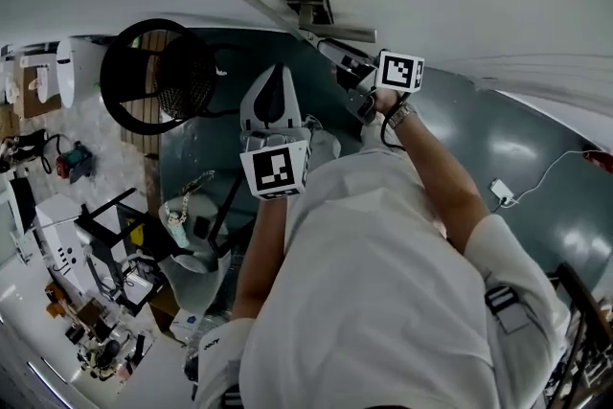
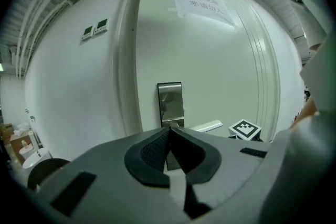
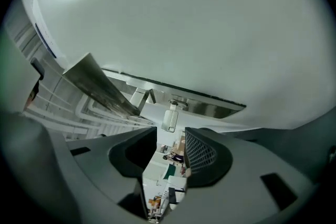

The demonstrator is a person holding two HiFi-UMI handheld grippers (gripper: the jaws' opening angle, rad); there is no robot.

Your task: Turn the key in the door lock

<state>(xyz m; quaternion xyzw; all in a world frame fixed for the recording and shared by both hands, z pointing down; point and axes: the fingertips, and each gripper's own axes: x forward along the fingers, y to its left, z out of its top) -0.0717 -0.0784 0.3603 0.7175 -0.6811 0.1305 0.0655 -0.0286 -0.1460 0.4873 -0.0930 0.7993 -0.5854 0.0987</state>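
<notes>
Facing the key (image 3: 169, 119), right gripper (image 3: 170, 145) gapes; left gripper (image 2: 169, 139) closed; door notice (image 2: 202, 1) illegible.

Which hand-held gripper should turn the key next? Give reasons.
Right, probably. The right hand-held gripper has its jaws apart, the key just ahead of them in the lock. The left hand-held gripper is shut and stands farther back from the door.

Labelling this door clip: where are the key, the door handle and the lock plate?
key (image 3: 170, 119), right gripper view, its flat head
door handle (image 3: 100, 86), right gripper view, mid-lever
lock plate (image 2: 170, 102), left gripper view, its shiny face
</notes>
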